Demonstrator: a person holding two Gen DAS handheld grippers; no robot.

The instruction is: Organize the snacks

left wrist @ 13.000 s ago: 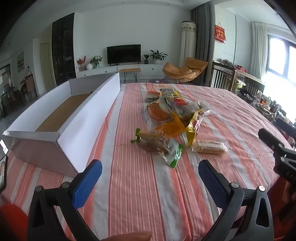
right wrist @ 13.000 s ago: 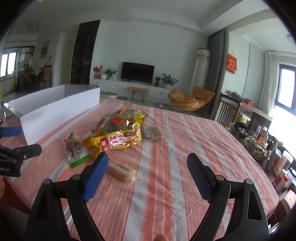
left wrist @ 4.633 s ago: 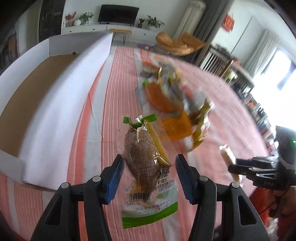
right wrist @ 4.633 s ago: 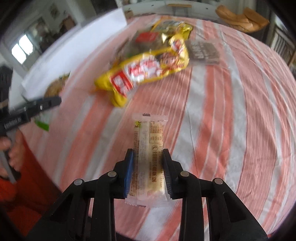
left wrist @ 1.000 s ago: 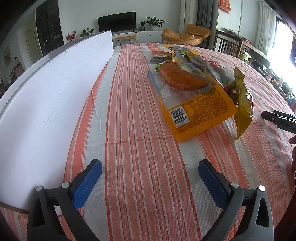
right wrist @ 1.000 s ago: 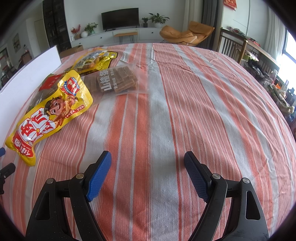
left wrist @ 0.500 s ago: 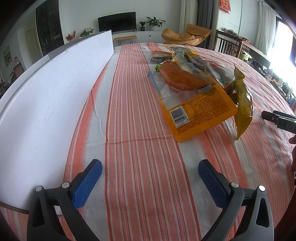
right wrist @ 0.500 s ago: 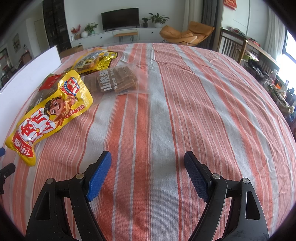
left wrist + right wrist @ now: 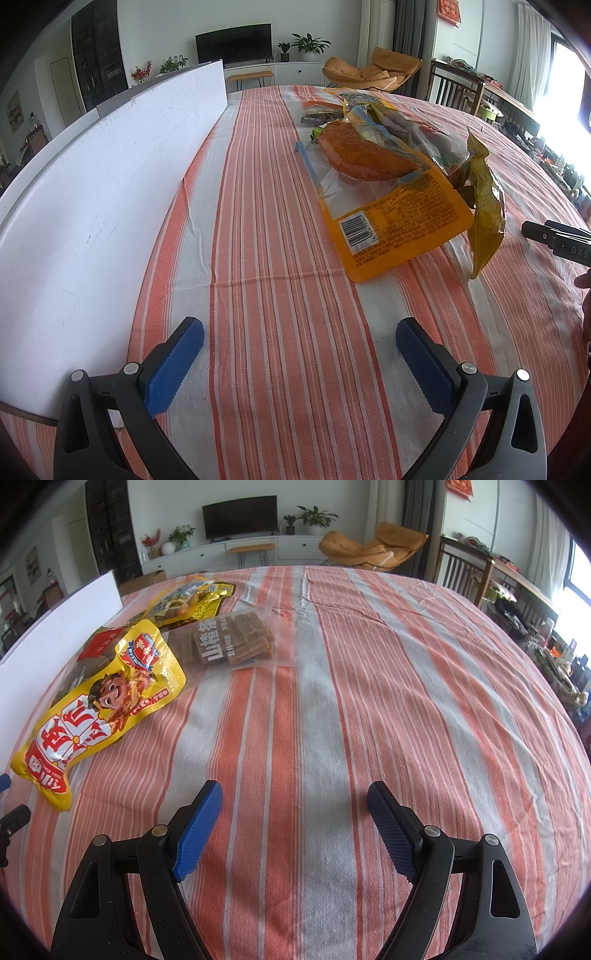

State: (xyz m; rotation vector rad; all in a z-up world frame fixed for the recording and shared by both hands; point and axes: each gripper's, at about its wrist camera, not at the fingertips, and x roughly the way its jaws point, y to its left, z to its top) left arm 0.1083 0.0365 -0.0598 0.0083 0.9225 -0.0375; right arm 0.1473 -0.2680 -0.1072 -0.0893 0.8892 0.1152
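Observation:
Snack packs lie on the striped tablecloth. In the left wrist view an orange bag with a barcode [image 9: 391,214] and a yellow bag [image 9: 485,206] lie ahead right. My left gripper [image 9: 299,350] is open and empty, beside the long white box [image 9: 92,192] on its left. In the right wrist view a yellow cartoon bag [image 9: 99,705], a clear pack of brown bars [image 9: 232,642] and a further yellow pack [image 9: 192,598] lie ahead left. My right gripper [image 9: 293,819] is open and empty over bare cloth.
The right gripper's tip [image 9: 554,236] shows at the right edge of the left wrist view. The white box wall [image 9: 55,627] runs along the table's left side. The round table edge drops off at right, with chairs [image 9: 469,568] and clutter beyond.
Over the last second nothing has moved. Earlier, each gripper held a snack (left a green-tied pack, right a small bar); both are now empty and those snacks are out of view.

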